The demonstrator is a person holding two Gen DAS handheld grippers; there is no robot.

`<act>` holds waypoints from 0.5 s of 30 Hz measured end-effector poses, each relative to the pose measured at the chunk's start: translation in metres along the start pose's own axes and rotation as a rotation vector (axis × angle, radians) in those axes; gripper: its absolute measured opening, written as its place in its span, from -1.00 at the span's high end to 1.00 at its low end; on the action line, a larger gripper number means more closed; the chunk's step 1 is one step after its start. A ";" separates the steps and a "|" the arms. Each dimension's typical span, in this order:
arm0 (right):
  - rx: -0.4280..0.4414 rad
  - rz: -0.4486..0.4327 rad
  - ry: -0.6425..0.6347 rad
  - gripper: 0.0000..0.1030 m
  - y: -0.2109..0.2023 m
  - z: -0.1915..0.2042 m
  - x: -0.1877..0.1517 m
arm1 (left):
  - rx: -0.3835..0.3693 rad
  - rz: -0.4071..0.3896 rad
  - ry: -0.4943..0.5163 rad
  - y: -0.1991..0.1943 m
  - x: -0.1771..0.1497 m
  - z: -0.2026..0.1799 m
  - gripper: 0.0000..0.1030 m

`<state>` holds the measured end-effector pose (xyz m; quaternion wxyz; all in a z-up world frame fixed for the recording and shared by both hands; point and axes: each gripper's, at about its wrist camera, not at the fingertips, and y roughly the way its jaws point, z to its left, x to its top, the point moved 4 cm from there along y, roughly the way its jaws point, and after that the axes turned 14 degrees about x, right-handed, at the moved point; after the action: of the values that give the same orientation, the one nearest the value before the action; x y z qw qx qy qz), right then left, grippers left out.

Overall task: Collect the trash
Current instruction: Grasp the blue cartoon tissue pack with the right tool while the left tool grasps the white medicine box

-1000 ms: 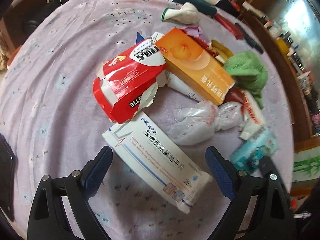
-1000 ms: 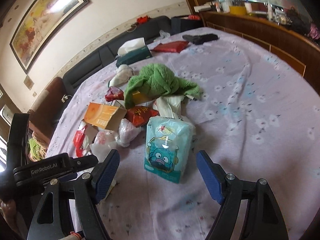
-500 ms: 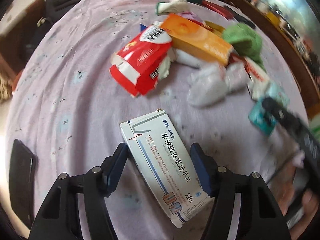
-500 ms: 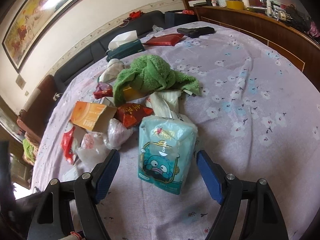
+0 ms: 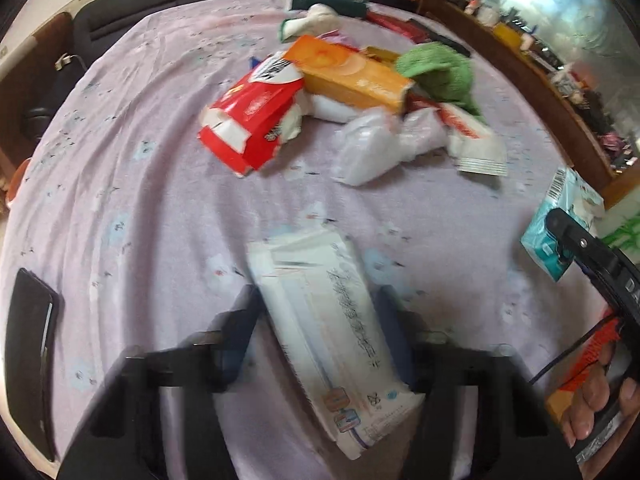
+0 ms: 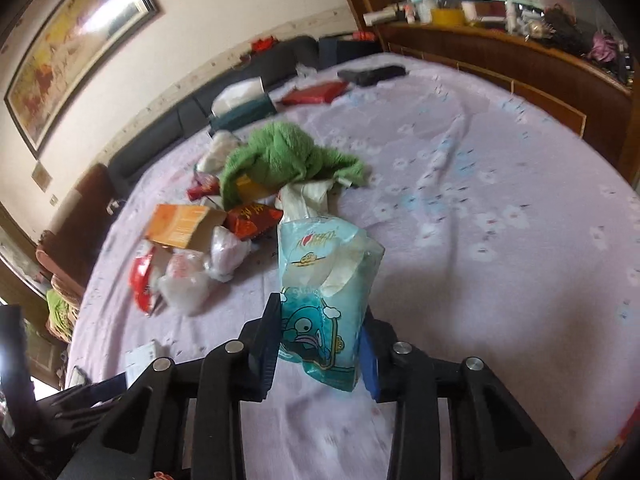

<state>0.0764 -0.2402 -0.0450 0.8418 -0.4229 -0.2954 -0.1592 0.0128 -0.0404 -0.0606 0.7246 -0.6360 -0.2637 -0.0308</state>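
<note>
A white medicine box (image 5: 332,320) with blue print lies on the purple flowered sheet (image 5: 120,184). My left gripper (image 5: 316,316) has it between its blurred fingers; the jaws are closing and both pads touch its long sides. A teal tissue pack (image 6: 320,280) with a cartoon face stands crumpled between the pads of my right gripper (image 6: 320,346), whose jaws are closing and squeezing it. That pack (image 5: 560,220) also shows at the right edge of the left wrist view.
A pile of trash lies beyond: a torn red packet (image 5: 252,120), an orange carton (image 5: 352,76), white plastic bags (image 5: 368,148) and a green towel (image 5: 440,72). A black phone (image 5: 28,352) lies at the left edge. A wooden shelf (image 6: 500,52) runs along the right.
Both grippers went from wide open to closed: the left onto the white box, the right onto the teal pack, which now crumples. The left gripper drew back from the pile.
</note>
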 end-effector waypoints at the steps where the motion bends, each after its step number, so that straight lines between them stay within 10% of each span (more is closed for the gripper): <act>1: 0.010 -0.015 0.004 0.30 -0.011 0.000 -0.002 | -0.023 0.002 -0.001 -0.004 -0.001 -0.002 0.65; 6: 0.027 -0.084 -0.013 0.29 -0.063 0.006 -0.009 | -0.045 -0.006 0.009 -0.014 -0.007 -0.011 0.65; 10: 0.021 -0.131 -0.030 0.29 -0.094 0.011 -0.014 | -0.070 0.034 -0.025 -0.009 -0.010 -0.005 -0.44; 15: 0.034 -0.139 -0.040 0.29 -0.104 0.016 -0.024 | -0.035 0.030 0.010 -0.009 -0.015 -0.018 -0.46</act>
<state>-0.0015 -0.2886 0.0113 0.8296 -0.3903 -0.3434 -0.2037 0.0025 -0.0638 -0.0593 0.7149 -0.6525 -0.2497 -0.0278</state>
